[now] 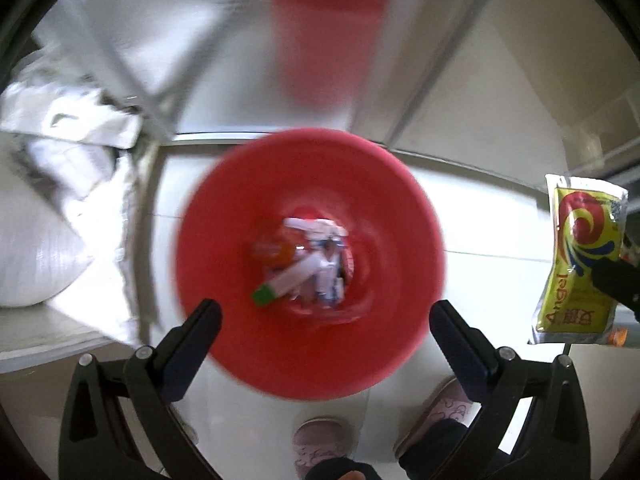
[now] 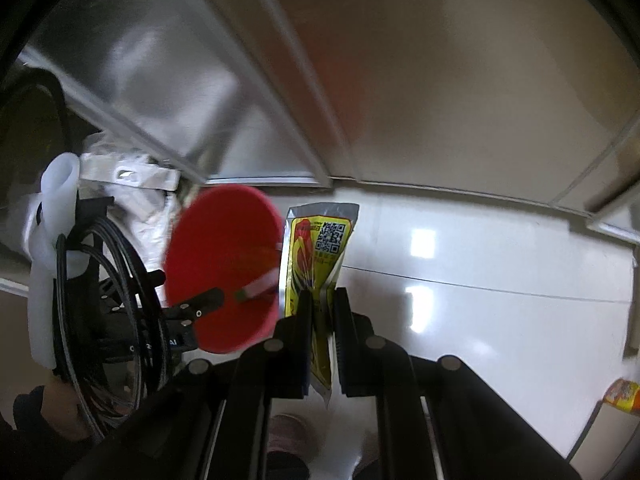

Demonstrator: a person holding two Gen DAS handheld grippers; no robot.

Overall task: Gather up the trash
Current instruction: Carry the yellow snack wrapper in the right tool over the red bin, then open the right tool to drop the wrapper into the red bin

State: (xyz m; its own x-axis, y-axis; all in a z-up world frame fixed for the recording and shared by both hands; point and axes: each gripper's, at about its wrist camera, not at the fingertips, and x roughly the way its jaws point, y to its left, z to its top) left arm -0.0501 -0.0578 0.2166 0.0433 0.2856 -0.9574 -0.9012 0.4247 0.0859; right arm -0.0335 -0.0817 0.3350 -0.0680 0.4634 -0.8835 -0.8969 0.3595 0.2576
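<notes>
Right gripper (image 2: 322, 304) is clamped on a yellow packet (image 2: 318, 252), its lower half hidden between the black fingers; in the left wrist view the same packet (image 1: 580, 256) hangs at the far right edge, beside the red bin (image 1: 310, 264). Left gripper (image 1: 325, 316) hovers over the bin's mouth with its fingers spread wide and nothing between them. Blurred trash (image 1: 304, 258) lies at the bottom: a white tube with a green cap, something orange, crumpled white scraps. A white sack (image 1: 60, 208) slumps left of the bin, partly cut off.
</notes>
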